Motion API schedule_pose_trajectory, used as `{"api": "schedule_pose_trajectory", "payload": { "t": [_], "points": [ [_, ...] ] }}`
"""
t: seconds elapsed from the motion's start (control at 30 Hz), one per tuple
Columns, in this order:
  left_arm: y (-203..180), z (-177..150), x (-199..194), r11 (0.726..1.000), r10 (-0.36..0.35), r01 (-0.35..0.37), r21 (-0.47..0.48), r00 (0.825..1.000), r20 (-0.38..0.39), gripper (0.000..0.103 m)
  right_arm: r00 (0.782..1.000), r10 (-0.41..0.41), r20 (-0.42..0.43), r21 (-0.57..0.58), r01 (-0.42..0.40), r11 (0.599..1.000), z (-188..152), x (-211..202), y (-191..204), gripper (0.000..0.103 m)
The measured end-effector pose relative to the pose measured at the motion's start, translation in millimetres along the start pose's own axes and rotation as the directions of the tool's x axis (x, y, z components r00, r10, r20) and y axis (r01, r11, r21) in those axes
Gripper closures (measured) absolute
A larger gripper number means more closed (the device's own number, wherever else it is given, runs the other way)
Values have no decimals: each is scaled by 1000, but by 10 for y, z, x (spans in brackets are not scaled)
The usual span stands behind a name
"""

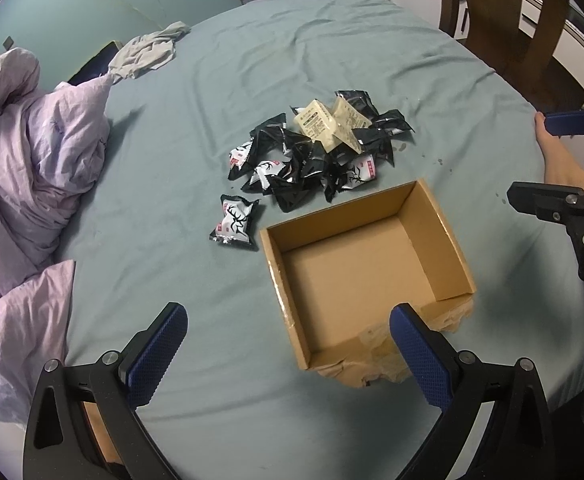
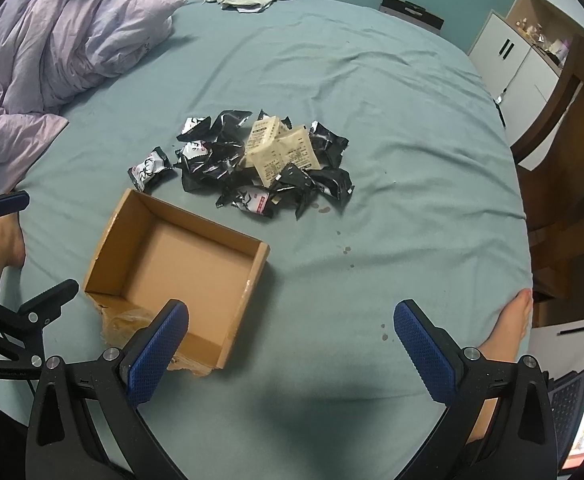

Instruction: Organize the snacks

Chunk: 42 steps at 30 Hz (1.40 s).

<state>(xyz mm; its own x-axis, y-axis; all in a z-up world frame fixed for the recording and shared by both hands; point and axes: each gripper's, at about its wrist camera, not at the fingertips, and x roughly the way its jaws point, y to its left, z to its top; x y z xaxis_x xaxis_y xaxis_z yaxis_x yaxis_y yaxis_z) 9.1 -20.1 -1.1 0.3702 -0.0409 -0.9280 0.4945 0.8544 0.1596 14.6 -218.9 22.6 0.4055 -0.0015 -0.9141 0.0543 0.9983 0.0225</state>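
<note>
1. Duvet point(image 1: 24, 160): lilac, crumpled, heaped at the far left of the bed point(image 1: 252, 60); not part of the task.

2. Left gripper point(image 1: 288, 344): jaws spread wide, nothing between them, hovering above the near edge of the sheet. In the right wrist view it shows at the left border point(image 2: 16, 248).

3. Stray packet point(image 1: 234, 220): one black-and-white snack packet with a deer print, lying apart from the heap, just beside the far-left corner of the box. It sits ahead of the left gripper and slightly left of its centre line; judged the nearest single piece for that arm.

4. Snack heap point(image 1: 315, 156): a loose pile of black-and-white packets with a few cream sachets point(image 1: 327, 124) on top, lying on the sheet just beyond the box's far wall, not touching it as far as can be told.

5. Cardboard box point(image 1: 431, 208): open-topped, empty, with a torn near side. Long axis runs roughly away from the grippers, angled. It stands between both grippers and the heap, so any reach passes over or around it.

6. Right gripper point(image 2: 292, 344): released, jaws wide, empty; the box lies ahead-left, the heap straight ahead beyond. Seen from the left wrist at the right border point(image 1: 547, 168).

7. Progress, judged: no snack boxed yet.
</note>
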Motion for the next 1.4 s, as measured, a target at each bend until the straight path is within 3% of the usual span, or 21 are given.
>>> {"api": "schedule_pose_trajectory", "payload": {
  "t": [0.93,1.13,1.4],
  "points": [
    [147,99,72,998,1,-2,-68,1000,-20,0,1000,-6,-22,20,7,1000,155,235,-112,0],
    [153,111,97,997,-3,1,-73,1000,-24,0,1000,-11,-17,27,11,1000,262,380,-255,0],
    [131,147,106,998,0,-1,-64,1000,-19,0,998,63,-21,121,-60,991,512,655,-683,0]
  ]
}}
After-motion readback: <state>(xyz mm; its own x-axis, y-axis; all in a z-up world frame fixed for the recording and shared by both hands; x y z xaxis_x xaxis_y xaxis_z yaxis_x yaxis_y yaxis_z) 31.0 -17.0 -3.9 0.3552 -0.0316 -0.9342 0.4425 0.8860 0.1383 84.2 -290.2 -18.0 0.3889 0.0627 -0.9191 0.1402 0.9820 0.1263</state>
